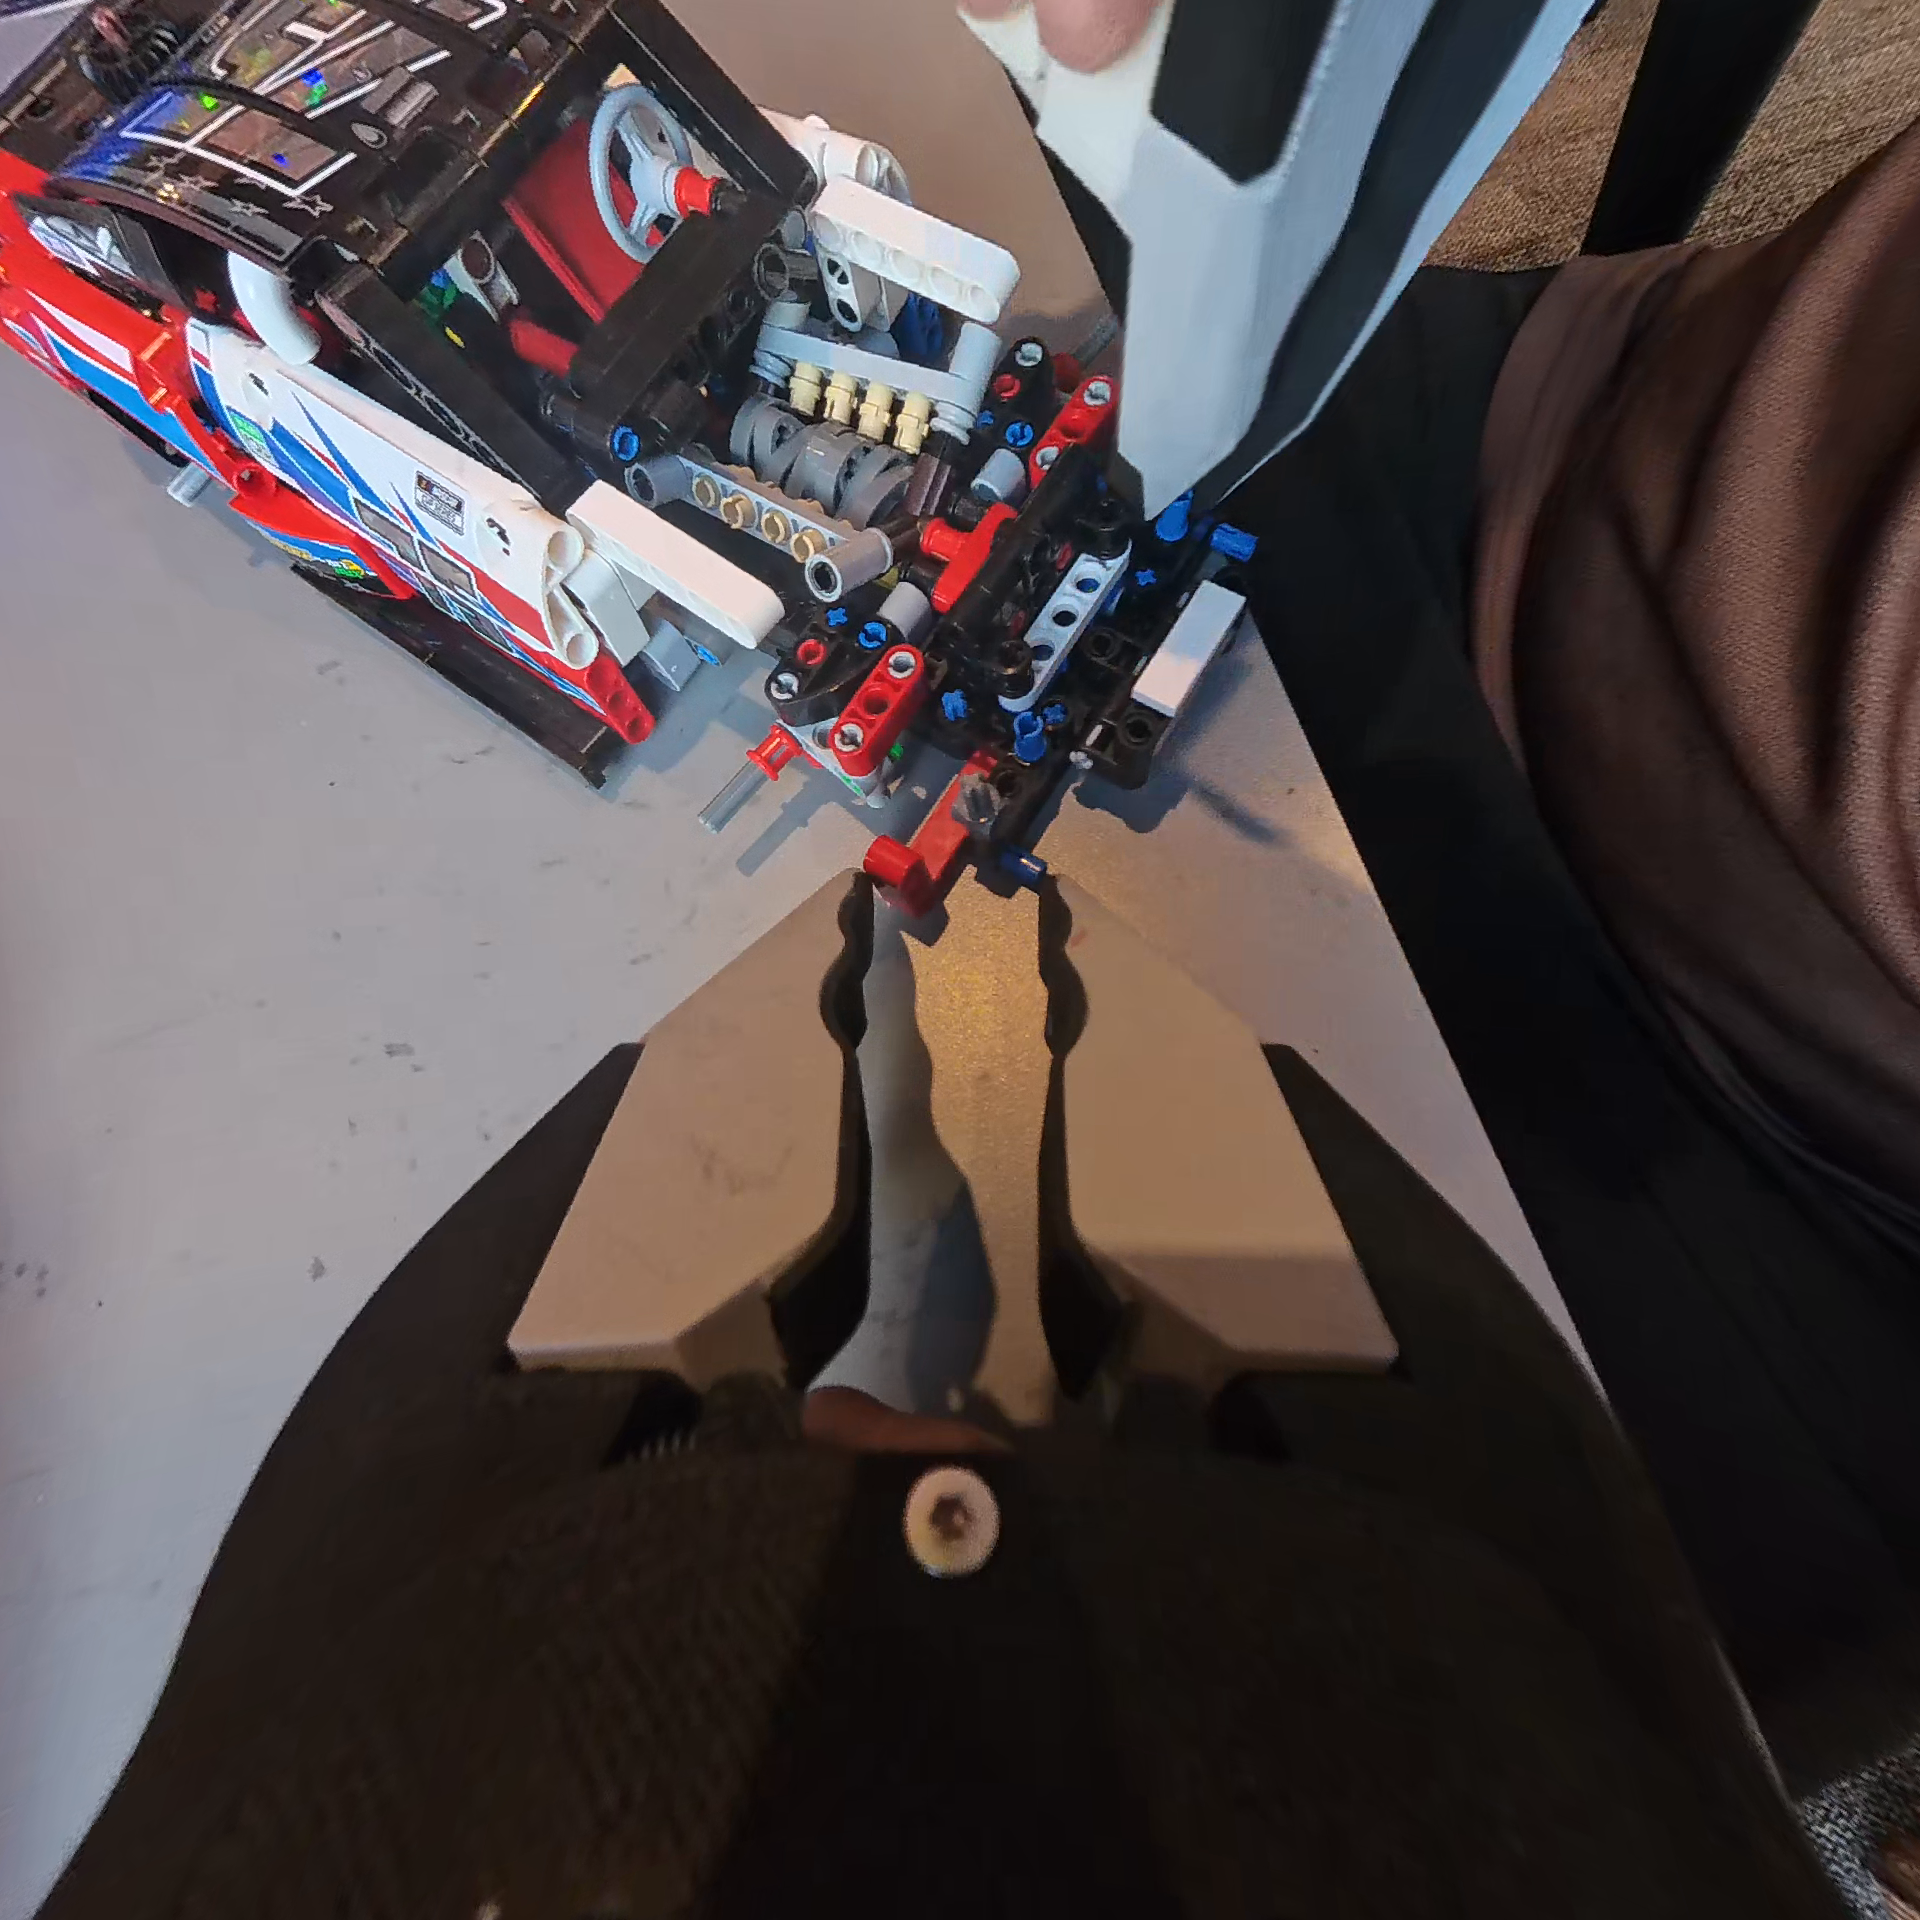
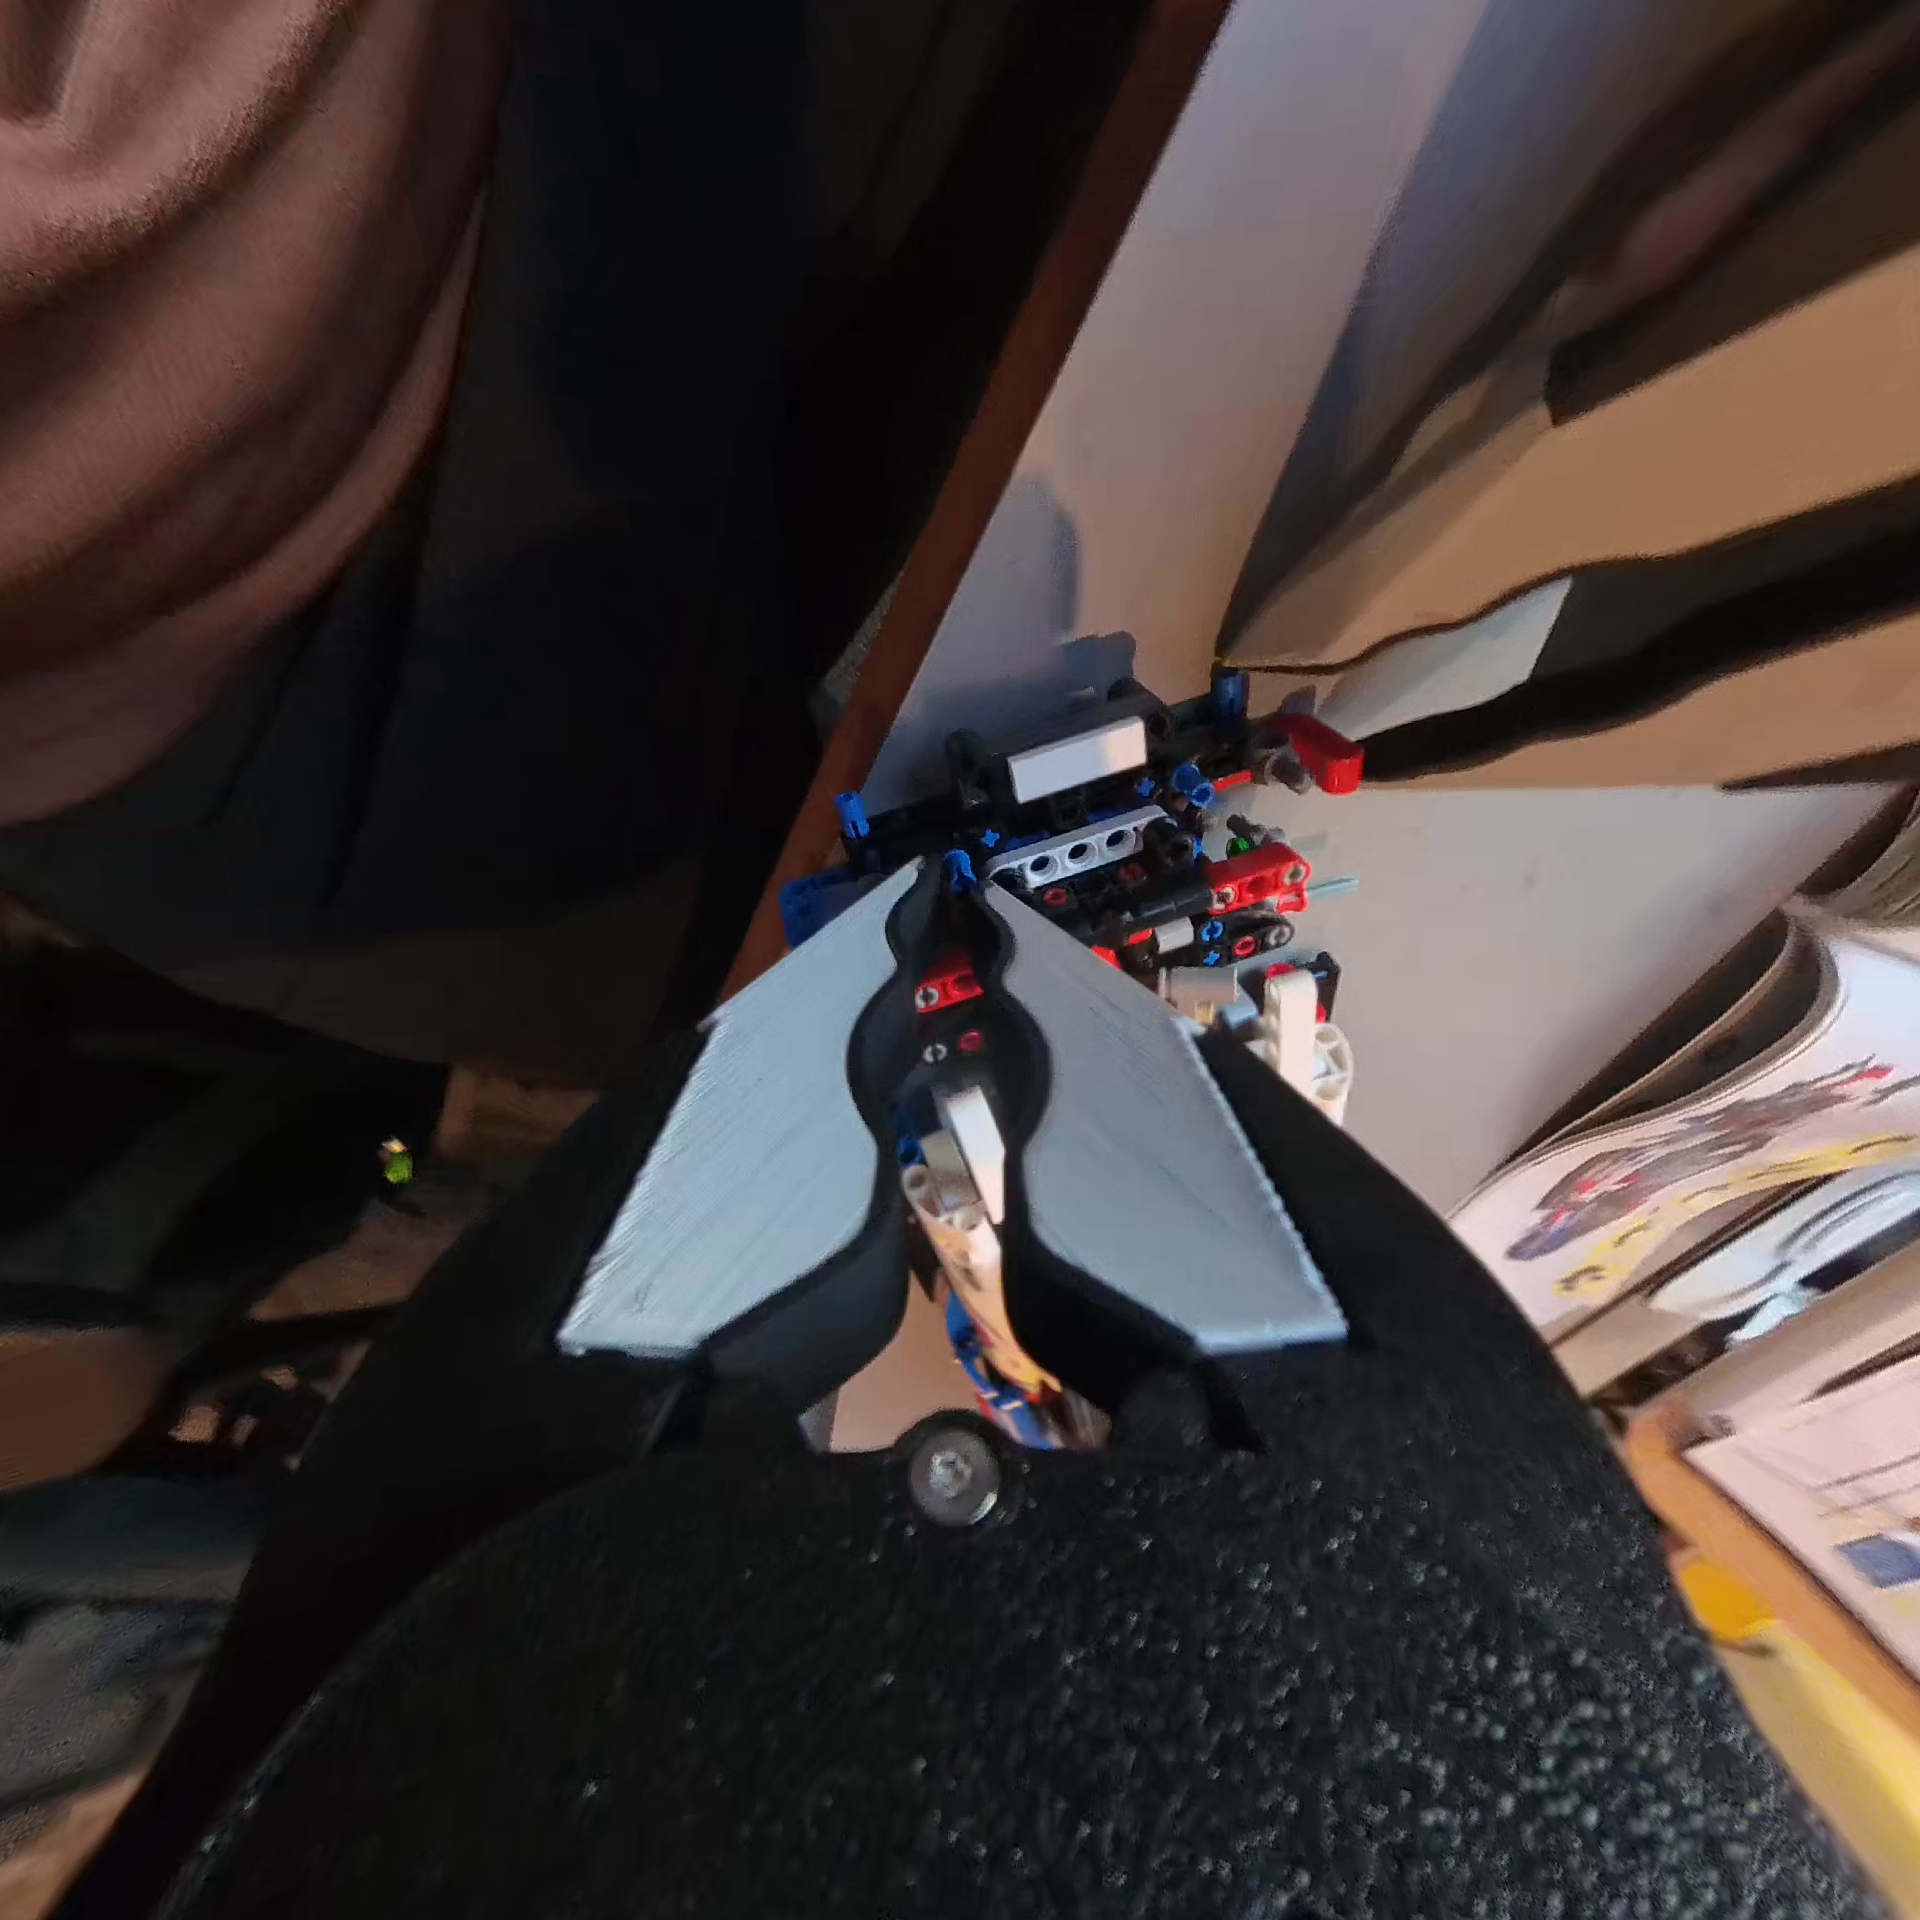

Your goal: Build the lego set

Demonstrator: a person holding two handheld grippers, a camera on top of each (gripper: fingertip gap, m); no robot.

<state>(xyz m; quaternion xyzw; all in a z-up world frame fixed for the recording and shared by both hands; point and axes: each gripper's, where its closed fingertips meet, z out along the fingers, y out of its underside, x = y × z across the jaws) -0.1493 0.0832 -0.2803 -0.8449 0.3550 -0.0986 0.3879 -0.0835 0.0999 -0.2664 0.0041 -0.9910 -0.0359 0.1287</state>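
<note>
A red, white and black lego car (image 1: pixel 436 488) lies on the grey table (image 1: pixel 312 1039), with its open engine bay and black front frame (image 1: pixel 1049 634) towards me. My left gripper (image 1: pixel 956 883) is open, and its tips stand either side of a red lever piece (image 1: pixel 914 862) that sticks out of the frame's near corner. My right gripper (image 2: pixel 948 875) comes down on the frame's far corner with its tips closed on a blue pin (image 2: pixel 956 864). The right gripper also shows in the left wrist view (image 1: pixel 1184 488), and the left gripper shows in the right wrist view (image 2: pixel 1340 727).
The table edge (image 1: pixel 1382 935) runs close by the frame on the right. A person in a brown top (image 1: pixel 1714 623) and dark trousers sits beyond it. An open instruction booklet (image 2: pixel 1714 1174) lies on the table to the right of the car. My hands' fingertips stand some 8 cm from each other.
</note>
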